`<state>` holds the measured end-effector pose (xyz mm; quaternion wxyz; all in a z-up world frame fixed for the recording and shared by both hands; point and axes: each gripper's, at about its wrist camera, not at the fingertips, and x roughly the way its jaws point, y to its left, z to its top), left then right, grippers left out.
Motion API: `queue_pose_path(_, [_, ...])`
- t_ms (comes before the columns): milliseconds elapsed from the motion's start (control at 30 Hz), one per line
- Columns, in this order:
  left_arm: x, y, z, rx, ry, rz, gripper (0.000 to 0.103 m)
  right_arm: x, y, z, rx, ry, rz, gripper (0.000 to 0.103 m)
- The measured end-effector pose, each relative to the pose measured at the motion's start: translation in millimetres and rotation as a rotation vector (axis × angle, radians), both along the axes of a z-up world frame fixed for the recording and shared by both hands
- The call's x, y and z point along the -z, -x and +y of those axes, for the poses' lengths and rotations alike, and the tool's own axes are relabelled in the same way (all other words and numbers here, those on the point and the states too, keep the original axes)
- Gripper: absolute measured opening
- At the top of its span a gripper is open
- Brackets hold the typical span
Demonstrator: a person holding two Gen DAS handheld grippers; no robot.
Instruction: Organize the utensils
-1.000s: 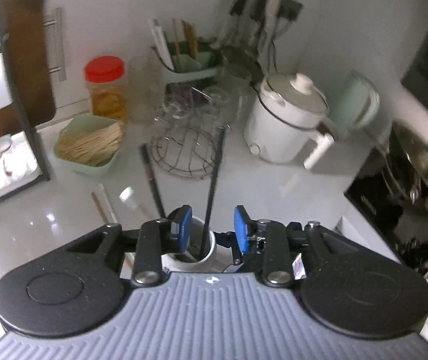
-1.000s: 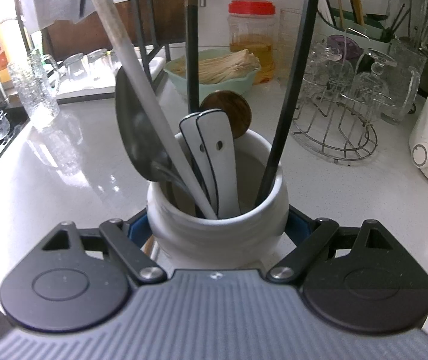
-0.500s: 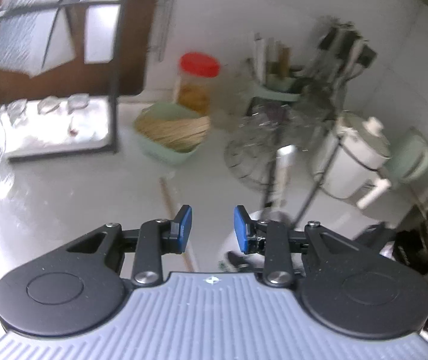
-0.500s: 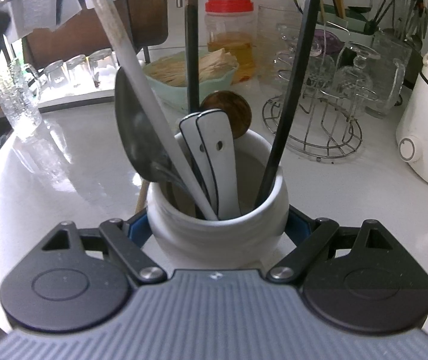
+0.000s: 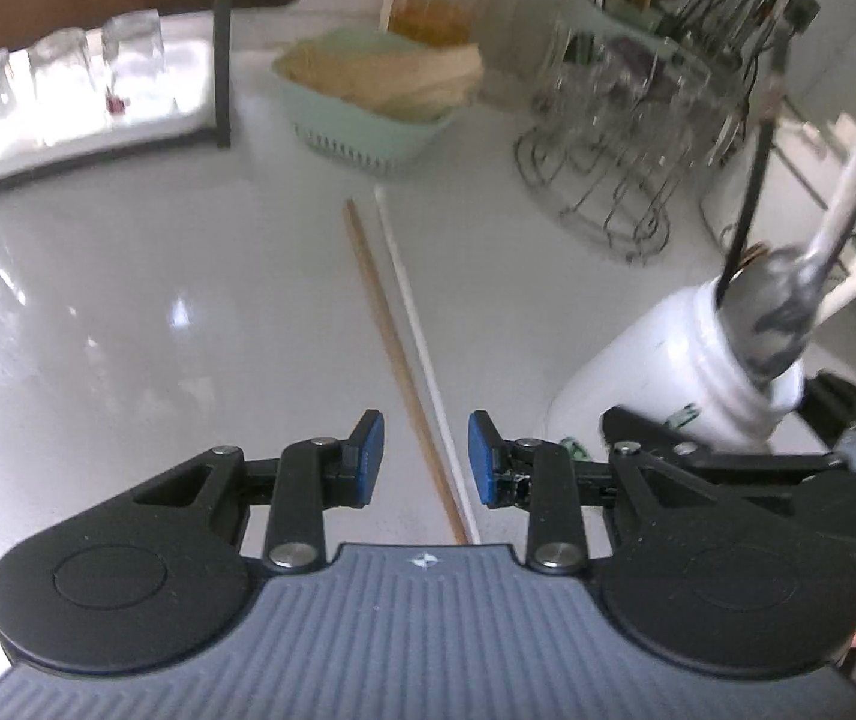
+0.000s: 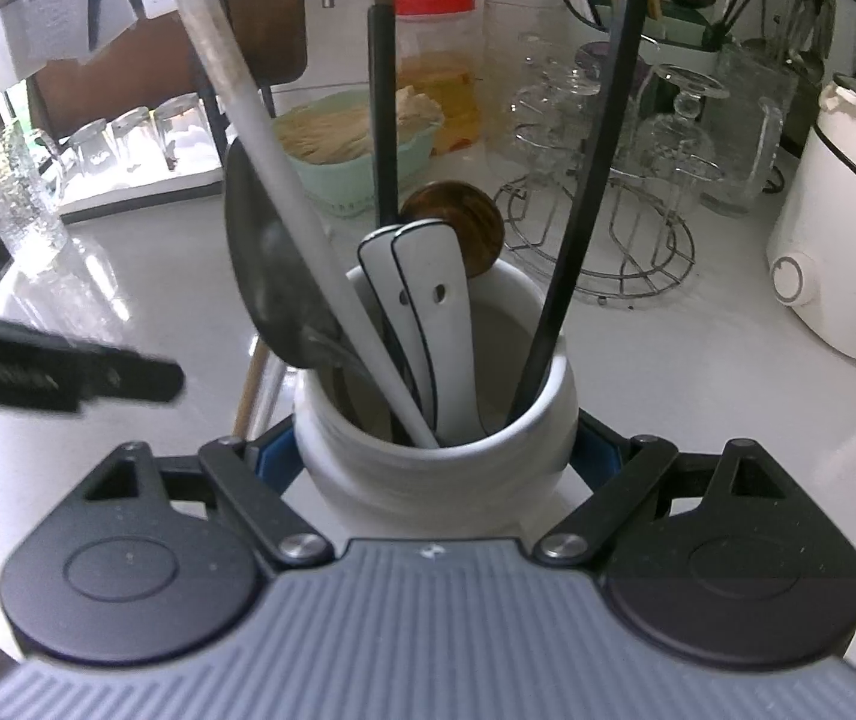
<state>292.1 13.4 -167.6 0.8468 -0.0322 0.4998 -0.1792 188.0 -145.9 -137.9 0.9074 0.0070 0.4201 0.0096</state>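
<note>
White kitchen counter [image 5: 128, 300] fills the view, shiny and bare on the left. Two loose sticks lie side by side in the middle: a wooden chopstick [image 5: 392, 348] and a white chopstick [image 5: 422, 348]. The left gripper [image 5: 422, 456] hangs right over their near ends, its claw spread with nothing in it. To grab well, it should go straight down and pinch just one stick. On the right, the right gripper [image 6: 433, 450] squeezes the white jar [image 6: 433, 462] full of utensils, holding it steady.
</note>
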Motion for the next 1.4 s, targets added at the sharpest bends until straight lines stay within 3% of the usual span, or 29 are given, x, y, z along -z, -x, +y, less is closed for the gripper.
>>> queue_pose_path(400, [30.4,2.8,-20.9,0.049,-0.089,-0.023,0.034,-0.3,-0.9,0.8,-0.002,-0.001,-0.001,0.091])
queue_pose_path(567, [36.4,4.0,-23.3,0.054,-0.110,-0.015,0.025,-0.2,-0.5,0.8,-0.005,0.001,-0.003,0.091])
queue_pose_path(733, [35.3,5.6,-27.7,0.076,-0.115,-0.016,0.009,-0.1,-0.4,0.7,-0.003,0.000,-0.003,0.091])
queue_pose_path(900, [34.3,2.3,-31.2,0.085,-0.129,0.004,0.002,-0.2,-0.5,0.7,-0.001,-0.001,-0.003,0.091])
queue_pose_path(1400, [16.7,3.2,15.0,0.049,-0.115,0.064,0.000,0.0,-1.4,3.1,0.019,0.000,-0.005,0.091])
